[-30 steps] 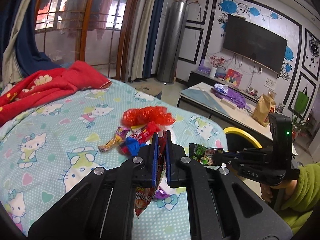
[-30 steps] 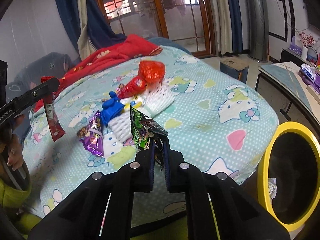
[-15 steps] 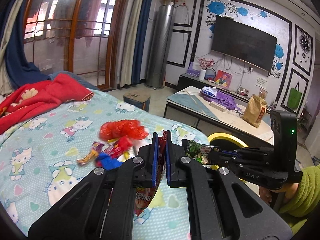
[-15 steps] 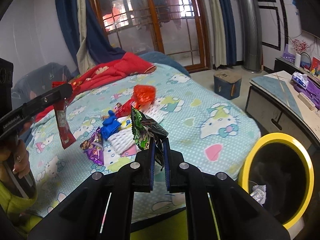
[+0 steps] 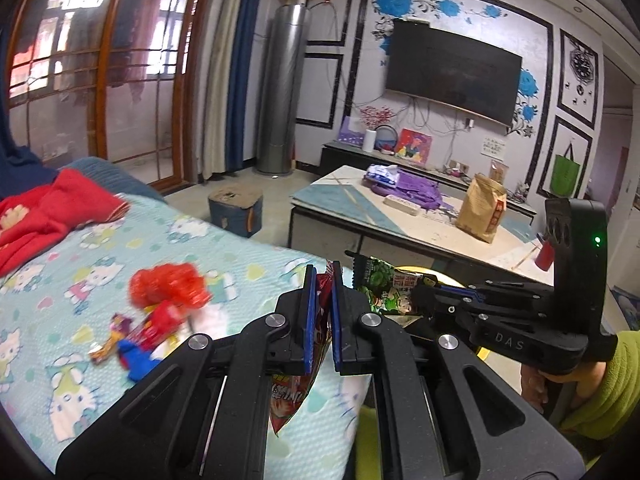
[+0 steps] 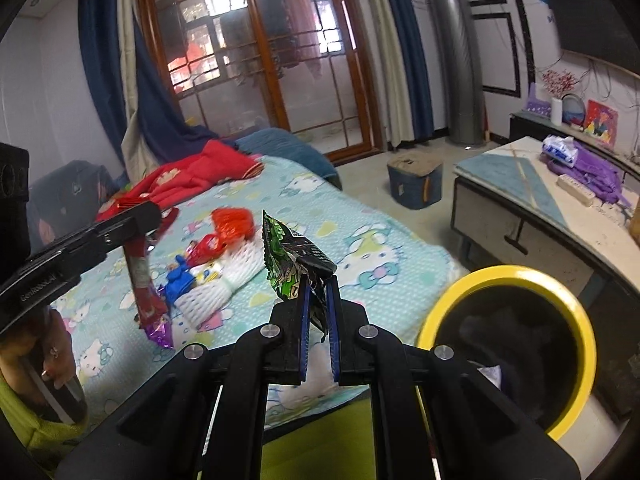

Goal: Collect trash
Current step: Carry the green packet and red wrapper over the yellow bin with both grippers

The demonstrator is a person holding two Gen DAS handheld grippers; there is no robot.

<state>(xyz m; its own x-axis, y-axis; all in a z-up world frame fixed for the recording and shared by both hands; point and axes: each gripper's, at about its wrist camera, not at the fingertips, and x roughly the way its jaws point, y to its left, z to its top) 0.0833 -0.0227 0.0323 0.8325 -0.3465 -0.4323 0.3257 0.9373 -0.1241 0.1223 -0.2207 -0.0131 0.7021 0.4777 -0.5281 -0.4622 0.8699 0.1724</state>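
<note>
well, the left gripper [image 5: 322,316] is clamped on a red wrapper [image 5: 294,396] whose top is hidden between the pads. the right gripper [image 6: 317,320] pinches a green snack packet [image 6: 290,260] — its lower edge is lost behind the fingers. the yellow-rimmed bin [image 6: 580,320] sits at four o'clock in the right wrist view, its inside dark. at nine o'clock the leftover litter [image 6: 212,272] blurs on the bedsheet [image 6: 380,264].

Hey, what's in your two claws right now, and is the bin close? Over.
Left gripper shut on red wrapper. Right gripper shut on green wrapper. Yellow-rimmed bin open beside bed, nothing blocking.
</note>
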